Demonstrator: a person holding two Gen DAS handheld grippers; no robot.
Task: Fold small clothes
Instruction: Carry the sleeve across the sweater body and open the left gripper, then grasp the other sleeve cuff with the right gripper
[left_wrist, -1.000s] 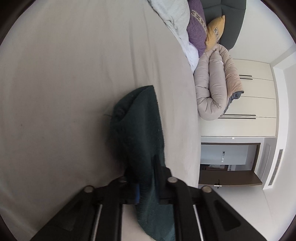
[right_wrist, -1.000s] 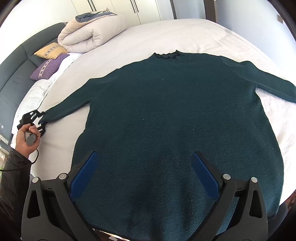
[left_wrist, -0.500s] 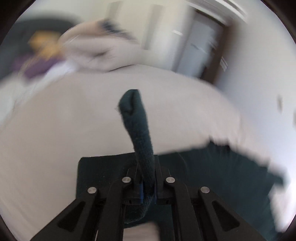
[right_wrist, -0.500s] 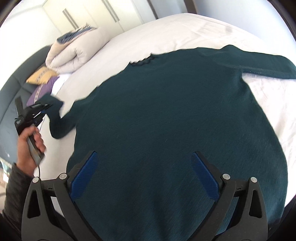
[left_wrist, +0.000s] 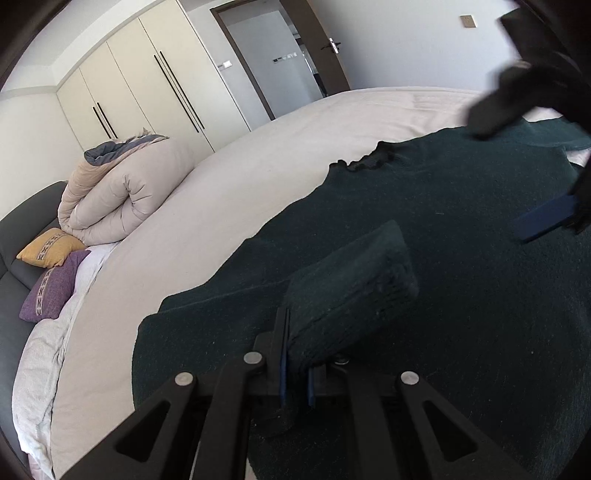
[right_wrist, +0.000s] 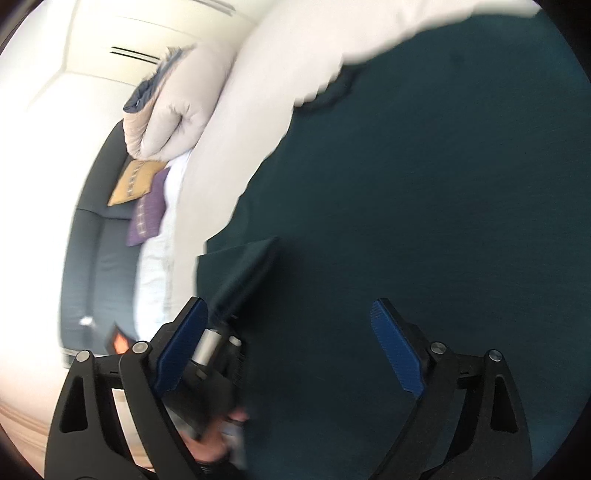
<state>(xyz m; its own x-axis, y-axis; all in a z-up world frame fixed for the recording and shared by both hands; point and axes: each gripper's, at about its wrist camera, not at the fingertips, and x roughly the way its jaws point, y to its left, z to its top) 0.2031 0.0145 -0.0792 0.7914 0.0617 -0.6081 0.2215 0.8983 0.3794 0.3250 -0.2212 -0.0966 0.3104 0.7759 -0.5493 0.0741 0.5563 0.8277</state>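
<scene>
The black left gripper (left_wrist: 295, 380) is clamped on a dark green knitted sleeve cuff (left_wrist: 351, 291). The black, blue-padded right gripper (right_wrist: 291, 350) hovers spread wide, seemingly touching nothing.

This is a home bedroom: a wide bed (left_wrist: 258, 177) with a dark headboard (left_wrist: 22, 229), patterned cushions (left_wrist: 51, 247), a rolled duvet (left_wrist: 122, 199), cream built-in wardrobes (left_wrist: 147, 85) and an open door (left_wrist: 325, 48).

Both wrist views low over sweater (left_wrist: 461, 277)
</scene>
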